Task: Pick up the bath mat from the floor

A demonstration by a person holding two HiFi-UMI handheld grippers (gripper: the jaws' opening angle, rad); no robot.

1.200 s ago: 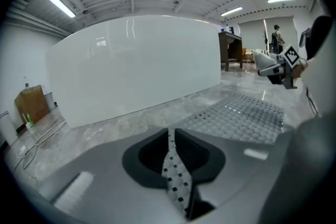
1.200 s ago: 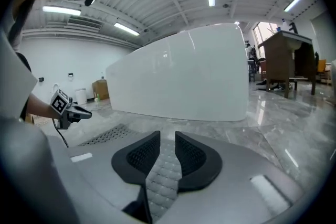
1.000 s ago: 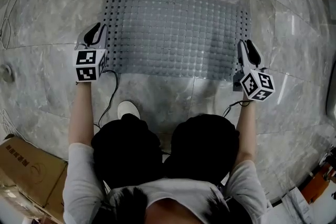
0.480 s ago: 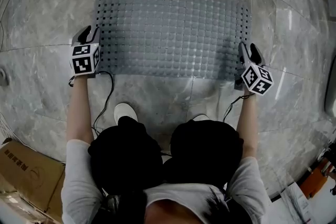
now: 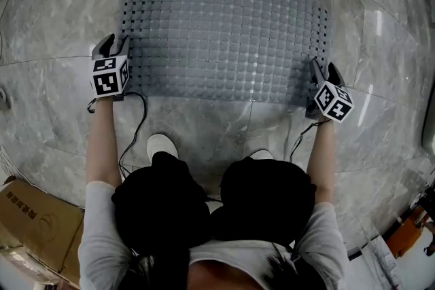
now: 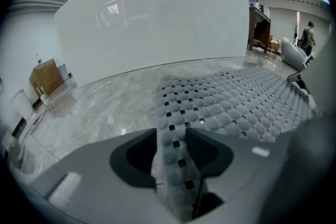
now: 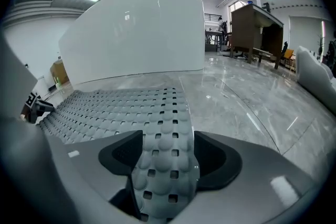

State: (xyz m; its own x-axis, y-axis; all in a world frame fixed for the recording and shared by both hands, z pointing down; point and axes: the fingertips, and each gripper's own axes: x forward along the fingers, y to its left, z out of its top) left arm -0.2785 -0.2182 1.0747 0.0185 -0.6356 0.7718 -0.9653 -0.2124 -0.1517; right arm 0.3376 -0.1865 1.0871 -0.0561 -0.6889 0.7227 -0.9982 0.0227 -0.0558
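Note:
The grey perforated bath mat (image 5: 224,37) lies spread flat on the marble floor. My left gripper (image 5: 112,45) is at its near left corner and my right gripper (image 5: 323,68) at its near right corner. In the left gripper view a strip of the mat (image 6: 236,107) still runs between the jaws of the left gripper (image 6: 172,139). In the right gripper view the mat (image 7: 105,107) edge likewise lies between the jaws of the right gripper (image 7: 167,152). Both pairs of jaws have just been opening and stand apart around the mat's edge without squeezing it.
A person's white shoes (image 5: 163,144) stand just in front of the mat. A black cable (image 5: 136,125) trails from the left gripper. A cardboard box (image 5: 34,217) sits at the near left, an orange object (image 5: 408,234) at the near right. A curved white wall (image 6: 152,23) rises behind the mat.
Both grippers have sunk toward the floor at the mat's near corners. The mat's near edge has dropped and now lies flatter. The jaws stand wider apart than before.

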